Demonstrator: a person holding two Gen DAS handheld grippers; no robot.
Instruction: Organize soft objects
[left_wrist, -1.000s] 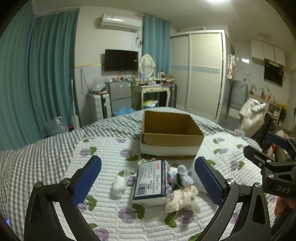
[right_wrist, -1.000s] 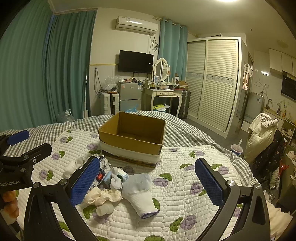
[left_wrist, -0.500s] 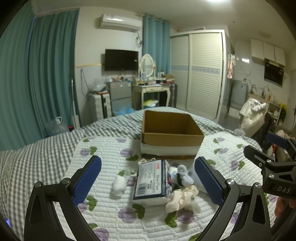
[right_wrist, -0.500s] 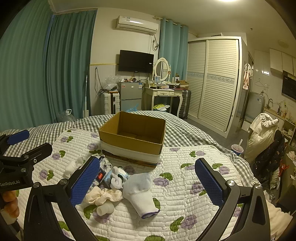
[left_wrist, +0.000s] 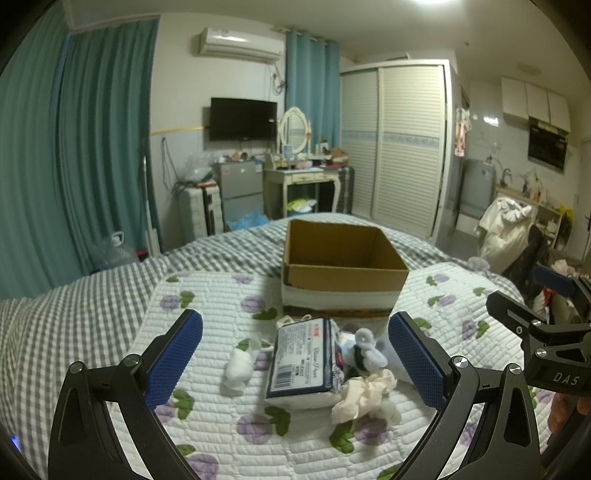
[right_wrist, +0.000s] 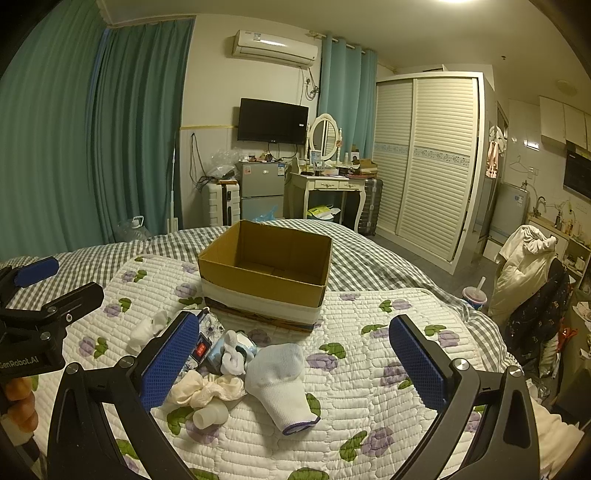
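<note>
Both grippers, left gripper and right gripper, spread wide and empty above quilt; white sock, cream scrunchie, tissue pack near open cardboard box.

A ceiling lamp overhead gives dim, yellowish light. The box throws a soft shadow forward onto the quilt. Both views bow hard at the edges, corners blacked out. The left one looks slightly soft; the far wall is hazy.
</note>
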